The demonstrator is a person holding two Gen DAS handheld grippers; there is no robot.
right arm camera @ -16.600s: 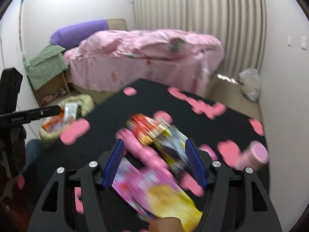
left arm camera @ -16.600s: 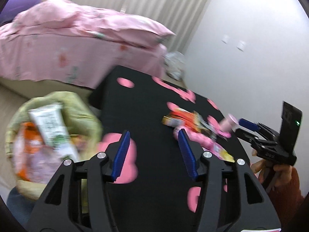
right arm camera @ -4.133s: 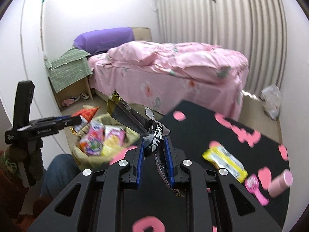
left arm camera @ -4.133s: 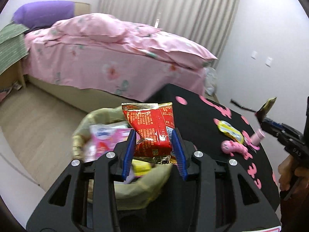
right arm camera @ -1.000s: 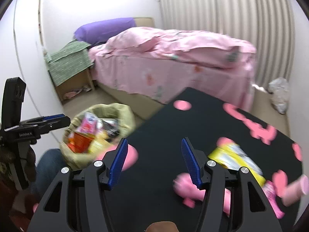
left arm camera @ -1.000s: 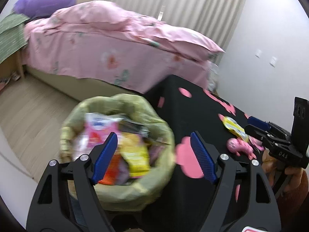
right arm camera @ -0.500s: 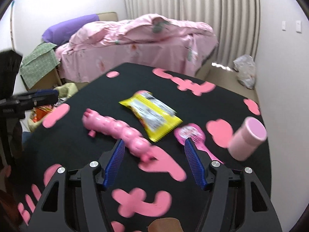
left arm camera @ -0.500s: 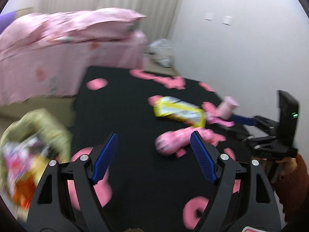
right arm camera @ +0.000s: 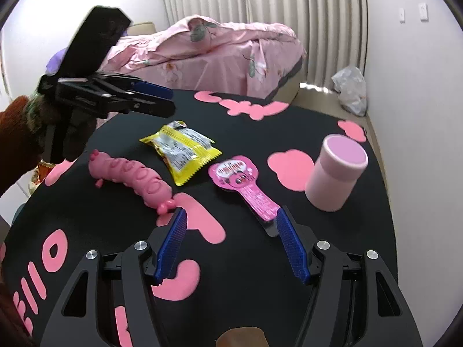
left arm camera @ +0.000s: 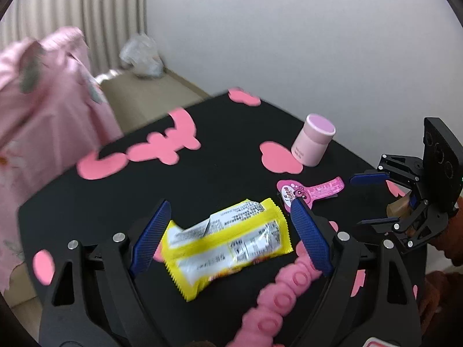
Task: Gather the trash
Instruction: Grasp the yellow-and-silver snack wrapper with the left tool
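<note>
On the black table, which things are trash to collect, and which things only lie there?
Likely trash to collect:
- yellow wrapper
- pink flat packet

Probably only lying there:
- pink caterpillar toy
- pink cup
- white plastic bag, on the floor beside the wall

A crinkled yellow snack wrapper (left arm camera: pixel 228 243) lies flat on the black tabletop (left arm camera: pixel 220 133), between a pink caterpillar toy (right arm camera: pixel 130 177) and a pink paddle-shaped packet (right arm camera: pixel 243 183).
</note>
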